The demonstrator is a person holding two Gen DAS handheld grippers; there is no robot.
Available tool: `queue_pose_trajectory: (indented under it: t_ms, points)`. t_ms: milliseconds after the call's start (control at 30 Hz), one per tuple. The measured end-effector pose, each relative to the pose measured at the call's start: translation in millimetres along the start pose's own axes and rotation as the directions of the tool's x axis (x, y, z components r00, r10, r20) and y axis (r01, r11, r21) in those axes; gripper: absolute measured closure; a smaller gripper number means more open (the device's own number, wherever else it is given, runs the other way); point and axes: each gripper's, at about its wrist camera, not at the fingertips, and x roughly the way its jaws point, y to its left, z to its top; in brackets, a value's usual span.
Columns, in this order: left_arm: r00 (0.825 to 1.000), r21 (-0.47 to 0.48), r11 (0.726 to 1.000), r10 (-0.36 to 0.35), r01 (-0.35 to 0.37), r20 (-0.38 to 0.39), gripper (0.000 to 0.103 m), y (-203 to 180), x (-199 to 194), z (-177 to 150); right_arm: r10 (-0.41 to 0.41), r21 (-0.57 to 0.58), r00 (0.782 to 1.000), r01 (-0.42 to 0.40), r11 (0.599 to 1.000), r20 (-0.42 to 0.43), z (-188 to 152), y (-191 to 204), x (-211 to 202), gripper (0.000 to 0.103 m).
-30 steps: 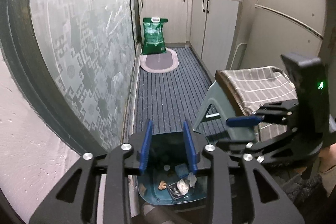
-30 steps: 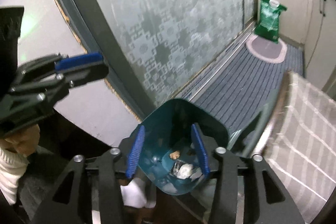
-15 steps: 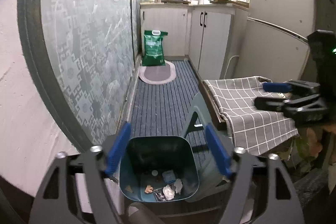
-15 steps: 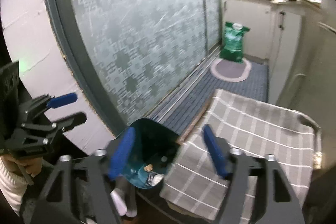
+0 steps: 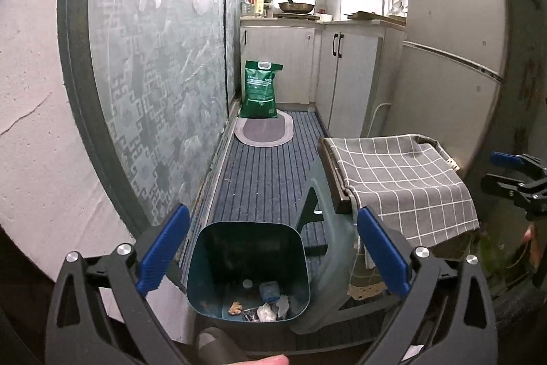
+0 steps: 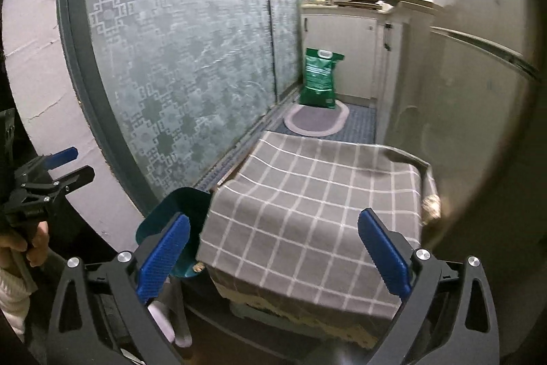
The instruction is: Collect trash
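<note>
Hovering above the teal trash bin, the left tongs are spread wide and hold nothing; their blue pads sit to either side of the bin's rim without touching it. The bin stands on the floor, upright and uncovered, between the frosted patterned sliding door and a grey-green plastic stool. At its bottom lies the collected trash: crumpled white paper, a small blue packet, a brownish scrap, a dark wrapper and a pale round bit.

The right tongs are likewise released and empty, held over the low desk draped in a grey checked cloth. From this side only a slice of the bin shows, just beside the cloth's left edge. In the left wrist view the right tongs appear at the far right edge, beyond the cloth; in the right wrist view the left tongs appear at the far left, with the person's hand gripping the handle.

Farther down the striped floor mat lies an oval rug, and a green sack stands upright behind it against the white cabinets. A pan rests on the kitchen top, and a pale refrigerator fills the right side.
</note>
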Motion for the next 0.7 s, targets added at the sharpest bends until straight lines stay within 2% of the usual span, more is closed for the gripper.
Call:
queue_pose_trajectory:
  t_ms: [133,267,367,467,700]
  points:
    - [1.000,0.003,1.000,-0.002,0.002,0.010,0.003,-7.2,-7.6,-3.2,-0.021,-0.002,1.000,0.021,1.000,0.005,-14.7,3.4,-12.2,0.003]
    - [1.000,-0.012,1.000,-0.013,0.014,0.018,0.003,-9.8,-16.3,-6.8,-0.013,-0.018,1.000,0.014,1.000,0.022,-19.5,11.1,-23.4,0.003]
    - [1.000,-0.013,1.000,0.004,-0.004,0.024,0.003,-10.7,-20.6,-9.1,0.011,-0.026,0.999,-0.010,1.000,0.046,-18.5,15.8,-28.9,0.003]
    - [0.999,-0.007,1.000,0.023,-0.023,0.033,0.003,-13.5,-23.7,-9.6,0.025,-0.020,0.998,-0.024,1.000,0.049,-18.6,15.8,-27.6,0.003]
    - [0.999,-0.008,1.000,0.003,-0.003,0.046,0.003,-17.9,-29.8,-7.2,0.032,-0.034,0.999,-0.030,0.999,0.033,-21.9,18.1,-22.5,0.003]
